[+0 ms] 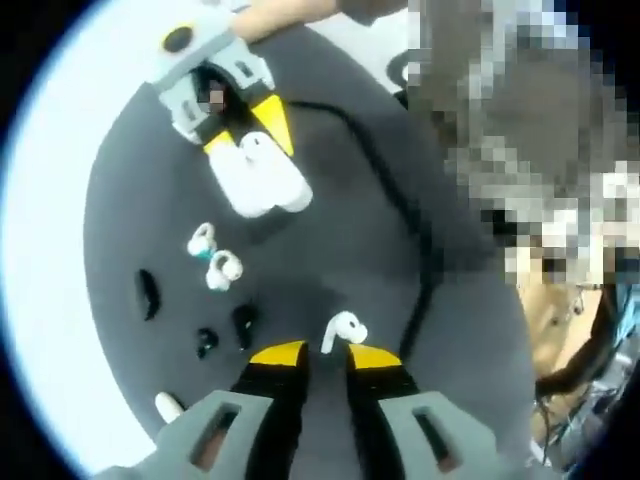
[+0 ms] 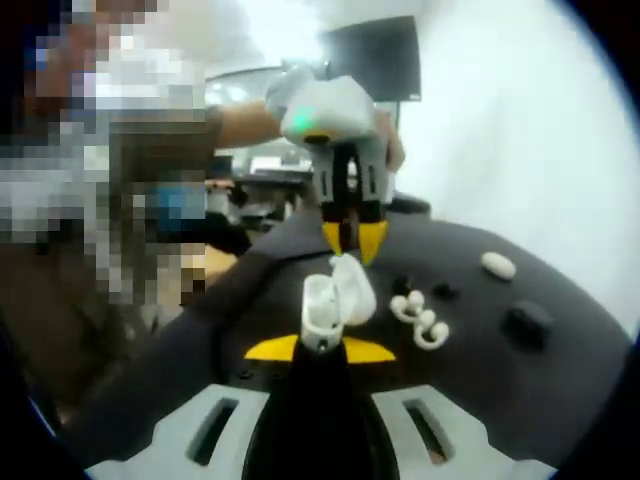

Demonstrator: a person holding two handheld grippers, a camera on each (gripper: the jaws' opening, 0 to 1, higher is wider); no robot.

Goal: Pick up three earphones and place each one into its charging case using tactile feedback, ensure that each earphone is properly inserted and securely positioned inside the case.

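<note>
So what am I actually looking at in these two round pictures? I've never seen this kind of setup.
There is no robot here. A person holds a pair of hand-held tongs in each hand, and each pair carries a fisheye camera that looks along its own yellow-tipped jaws.

The left gripper view looks down past the left tongs, which pinch a white earbud. The right gripper view looks along the right tongs, which grip an open white charging case. Each pair also shows in the other's picture.

Below is a dark round mat. On it lie two white clip-style earphones, small black earbuds and a black case.
</note>
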